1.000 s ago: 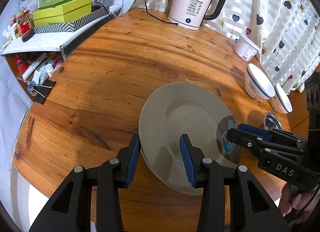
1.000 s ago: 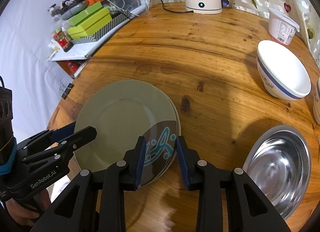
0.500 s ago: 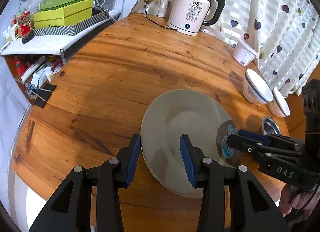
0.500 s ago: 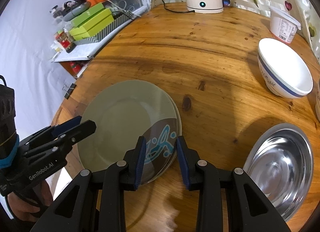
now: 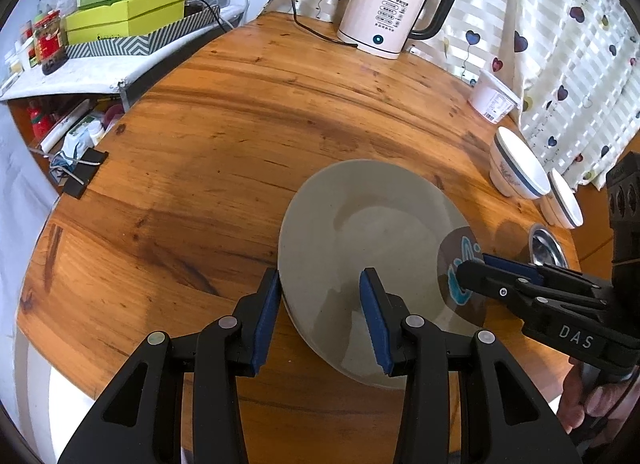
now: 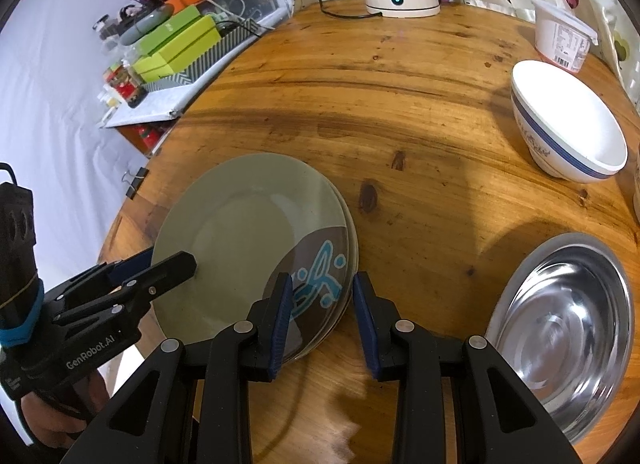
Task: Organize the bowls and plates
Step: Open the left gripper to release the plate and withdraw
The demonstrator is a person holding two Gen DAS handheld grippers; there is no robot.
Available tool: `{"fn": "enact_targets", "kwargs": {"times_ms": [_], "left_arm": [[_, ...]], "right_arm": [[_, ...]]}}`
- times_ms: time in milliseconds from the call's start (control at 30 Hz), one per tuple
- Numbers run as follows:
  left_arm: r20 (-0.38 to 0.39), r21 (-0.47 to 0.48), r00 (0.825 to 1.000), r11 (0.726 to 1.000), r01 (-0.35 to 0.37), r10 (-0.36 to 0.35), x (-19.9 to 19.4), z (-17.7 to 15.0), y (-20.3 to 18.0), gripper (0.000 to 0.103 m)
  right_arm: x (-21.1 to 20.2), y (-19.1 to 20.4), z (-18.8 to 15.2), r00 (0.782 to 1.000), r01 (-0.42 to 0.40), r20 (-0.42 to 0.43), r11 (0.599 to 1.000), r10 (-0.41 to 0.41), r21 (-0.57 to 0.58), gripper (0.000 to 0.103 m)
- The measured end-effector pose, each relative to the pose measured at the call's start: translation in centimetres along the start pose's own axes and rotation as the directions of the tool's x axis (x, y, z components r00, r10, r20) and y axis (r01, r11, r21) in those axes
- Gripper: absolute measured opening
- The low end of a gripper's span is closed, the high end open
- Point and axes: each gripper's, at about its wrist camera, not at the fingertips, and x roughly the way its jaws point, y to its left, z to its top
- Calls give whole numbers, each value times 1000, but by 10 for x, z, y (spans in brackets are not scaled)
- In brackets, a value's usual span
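A lived-in home dining corner: wooden table (image 5: 224, 152), electric kettle (image 5: 390, 10) (upper centre), heart-print curtain (image 5: 560, 24) at upper right.

grey-green plate (image 6: 240, 232) with brown patch and blue squiggle, blue-banded white bowl (image 6: 568, 132)

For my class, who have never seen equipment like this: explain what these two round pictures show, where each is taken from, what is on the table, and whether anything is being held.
There is no robot. A person holds a black two-finger clamp with blue pads in each hand, and each clamp carries a wide-angle camera looking along its fingers. One picture is from the left gripper, the other from the right gripper.

On the round wooden table lie stacked grey-green plates, the top one with a brown patch and blue drawing. Each gripper straddles an opposite rim; whether the pads press it cannot be told. Also there: a white bowl with a blue band, a steel bowl, a white kettle and a white plastic tub.
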Motion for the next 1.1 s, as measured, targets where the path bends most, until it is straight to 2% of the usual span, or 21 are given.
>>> {"fn": "enact_targets", "kwargs": {"times_ms": [233,867,1033,1100], "left_arm": [[-3,-3,1000,1000,-2,2,1,1,0,42],[13,10,998,998,-69,68,10,16,-2,46],[9,2,999,999,-37,37,11,17,3,47],[8,-15,1000,999,-29,29,11,16,8,48]], "right_arm": [[1,1,0,1000,0,-2,1000,0,13,32],[10,11,11,1000,25,4,1000,-25,-16,36],[8,5,12,1000,-11,8,1000,11,-3,36],[4,-1,11,1000,-1,20,1000,1,8,36]]}}
